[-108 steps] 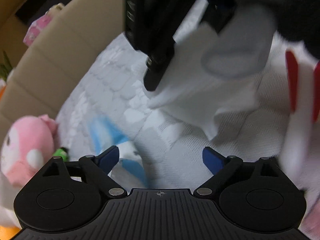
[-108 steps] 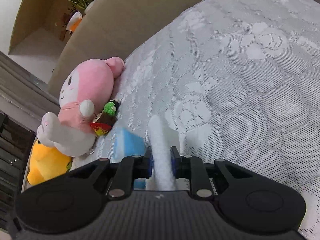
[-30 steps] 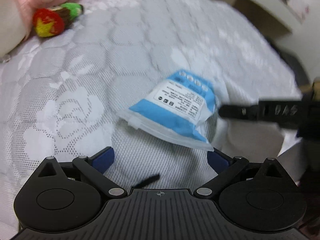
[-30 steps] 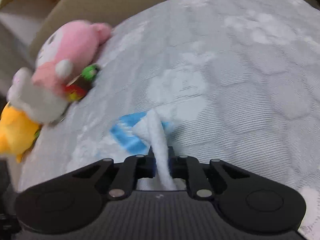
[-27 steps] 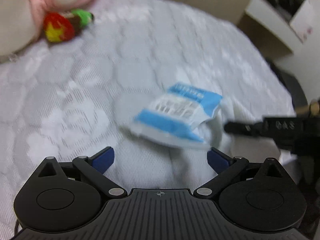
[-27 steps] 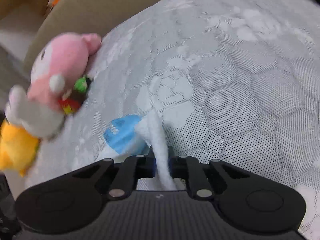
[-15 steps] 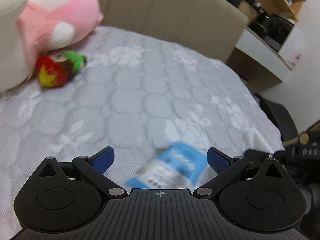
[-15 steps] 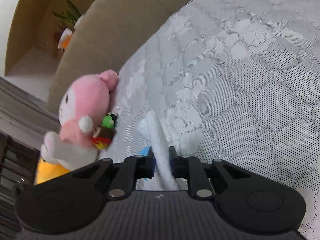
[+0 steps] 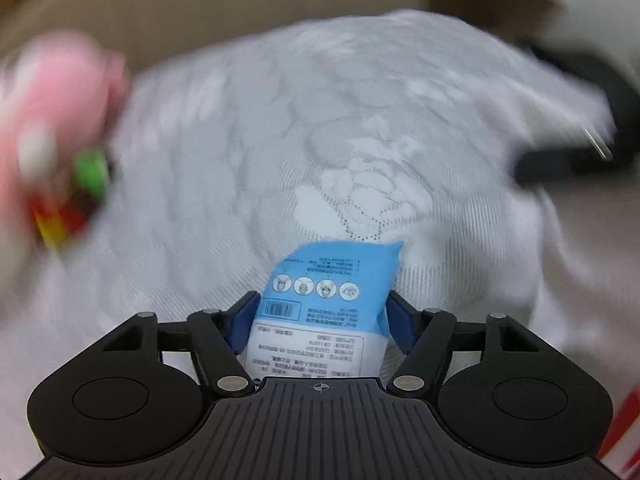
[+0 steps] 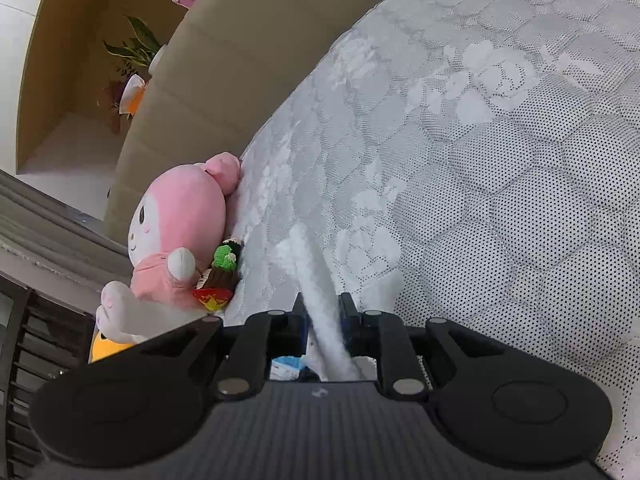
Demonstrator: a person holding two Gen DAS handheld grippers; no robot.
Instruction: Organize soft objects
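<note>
The quilted white mattress (image 10: 500,184) filled most of both views, with a beige headboard (image 10: 224,64) behind it. At its edge a pink plush (image 10: 180,224) was propped, a small green, brown and red toy (image 10: 222,276) touching its side; in the left wrist view both were smeared by motion blur.

The main change was found at the left gripper (image 9: 322,312). Half a second earlier its jaws had stood wide with the blue and white packet (image 9: 324,312) only just entering between them; they had just been closing, and the blue pads were now pressed against both sides of the packet, which was held above the mattress. The packet was judged secured and ready to be carried to its place.

The right gripper (image 10: 322,312) was clamped, as in all earlier frames, on a narrow strip of white fleecy cloth (image 10: 316,280), which ran forward from the jaws over the mattress.
</note>
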